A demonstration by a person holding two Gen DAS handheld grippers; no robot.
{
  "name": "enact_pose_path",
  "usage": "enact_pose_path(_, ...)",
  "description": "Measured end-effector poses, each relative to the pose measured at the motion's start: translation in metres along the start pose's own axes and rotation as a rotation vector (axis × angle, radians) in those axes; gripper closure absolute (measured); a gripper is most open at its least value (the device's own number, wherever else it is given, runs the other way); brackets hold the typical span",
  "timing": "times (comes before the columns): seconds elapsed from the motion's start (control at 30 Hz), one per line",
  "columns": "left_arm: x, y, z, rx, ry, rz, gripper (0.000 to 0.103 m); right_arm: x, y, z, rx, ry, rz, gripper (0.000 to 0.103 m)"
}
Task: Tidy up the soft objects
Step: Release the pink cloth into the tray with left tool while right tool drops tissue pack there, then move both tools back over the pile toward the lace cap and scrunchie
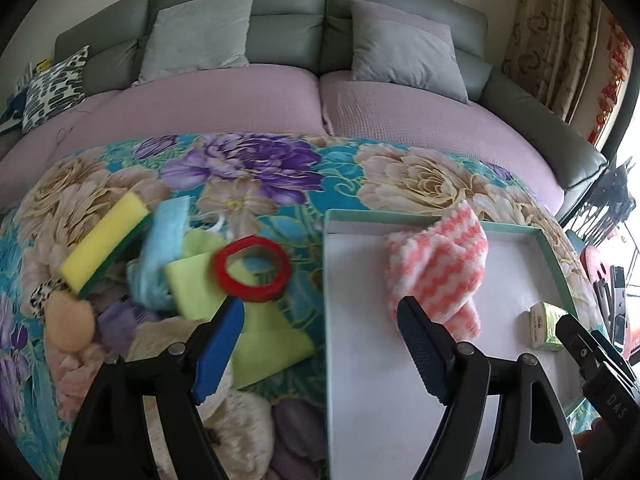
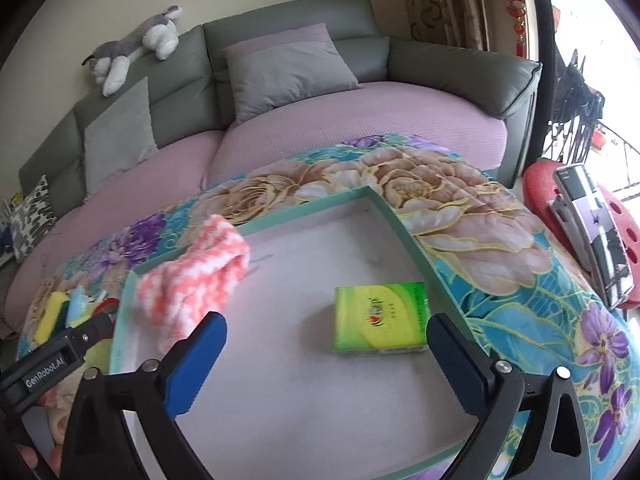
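A shallow green-rimmed tray (image 2: 404, 216) is set on a flowered blanket (image 2: 500, 248). Inside the tray, a pink-and-white cloth (image 1: 438, 264) is draped at the far left rim and a green tissue pack (image 2: 380, 318) lies near the right wall. The left gripper (image 1: 320, 344) is spread wide, nothing held. The right gripper (image 2: 326, 360) is spread wide, empty. Left of the tray, a sponge (image 1: 104, 240), a red ring (image 1: 252, 268) and cloths are heaped.

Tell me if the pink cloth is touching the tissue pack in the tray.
Apart. The right wrist view shows bare tray floor between the pink cloth and the tissue pack; the left wrist view shows the same gap.
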State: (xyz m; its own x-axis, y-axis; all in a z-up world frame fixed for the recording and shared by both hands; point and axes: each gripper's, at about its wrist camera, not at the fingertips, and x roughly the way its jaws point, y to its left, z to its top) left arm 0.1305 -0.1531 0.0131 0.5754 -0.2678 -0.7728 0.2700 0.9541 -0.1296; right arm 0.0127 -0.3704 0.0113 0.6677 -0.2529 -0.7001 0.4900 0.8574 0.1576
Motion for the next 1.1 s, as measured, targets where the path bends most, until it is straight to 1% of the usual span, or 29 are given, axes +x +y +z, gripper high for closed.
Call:
enact_pose_path(0.07, -0.007, 0.01, -0.003, -0.021, -0.012, 0.002, 0.021, -0.002, 0.004, 0.0, -0.005, -0.001, 0.015, 0.0)
enact_pose_path(0.13, -0.014, 0.017, -0.005, -0.034, -0.03, 0.021, 0.016, -0.004, 0.01, -0.001, -0.017, -0.003, 0.046, 0.0)
enact_pose_path(0.17, -0.018, 0.022, -0.005, -0.036, -0.039, 0.038, 0.01, -0.005, 0.015, -0.002, -0.018, -0.003, 0.068, 0.0)
enact_pose_path(0.2, -0.022, 0.026, -0.006, -0.033, -0.048, 0.056, 0.009, -0.006, 0.018, -0.002, -0.02, -0.004, 0.081, 0.0)
enact_pose_path(0.27, -0.032, 0.032, -0.008, -0.012, -0.071, 0.092, 0.009, -0.007, 0.024, -0.003, -0.03, -0.008, 0.099, 0.0)
enact_pose_path(0.3, -0.034, 0.036, -0.008, -0.009, -0.079, 0.098, 0.009, -0.009, 0.029, -0.003, -0.04, -0.016, 0.103, 0.0)
enact_pose_path(0.4, -0.044, 0.053, -0.011, -0.049, -0.092, 0.101, 0.008, -0.014, 0.04, -0.004, -0.057, -0.058, 0.113, 0.0)
enact_pose_path(0.5, -0.05, 0.073, -0.015, -0.101, -0.098, 0.098, 0.008, -0.011, 0.049, -0.006, -0.066, -0.035, 0.141, 0.0)
enact_pose_path(0.63, -0.058, 0.095, -0.02, -0.129, -0.116, 0.15, 0.008, -0.007, 0.063, -0.012, -0.107, 0.004, 0.147, 0.0)
enact_pose_path(0.73, -0.064, 0.112, -0.023, -0.168, -0.128, 0.151, 0.008, -0.008, 0.078, -0.017, -0.144, 0.021, 0.164, 0.0)
enact_pose_path(0.8, -0.07, 0.125, -0.024, -0.2, -0.142, 0.135, 0.008, -0.012, 0.092, -0.022, -0.179, 0.025, 0.209, 0.0)
enact_pose_path(0.87, -0.077, 0.137, -0.026, -0.224, -0.161, 0.131, 0.008, -0.017, 0.104, -0.026, -0.187, 0.015, 0.254, 0.0)
enact_pose_path(0.97, -0.088, 0.153, -0.028, -0.239, -0.204, 0.182, 0.008, -0.022, 0.121, -0.033, -0.181, 0.012, 0.341, 0.0)
enact_pose_path(1.03, -0.094, 0.164, -0.03, -0.25, -0.228, 0.214, 0.008, -0.024, 0.133, -0.037, -0.205, 0.005, 0.354, 0.0)
enact_pose_path(1.1, -0.098, 0.177, -0.033, -0.282, -0.236, 0.222, 0.007, -0.025, 0.146, -0.043, -0.229, 0.008, 0.368, 0.0)
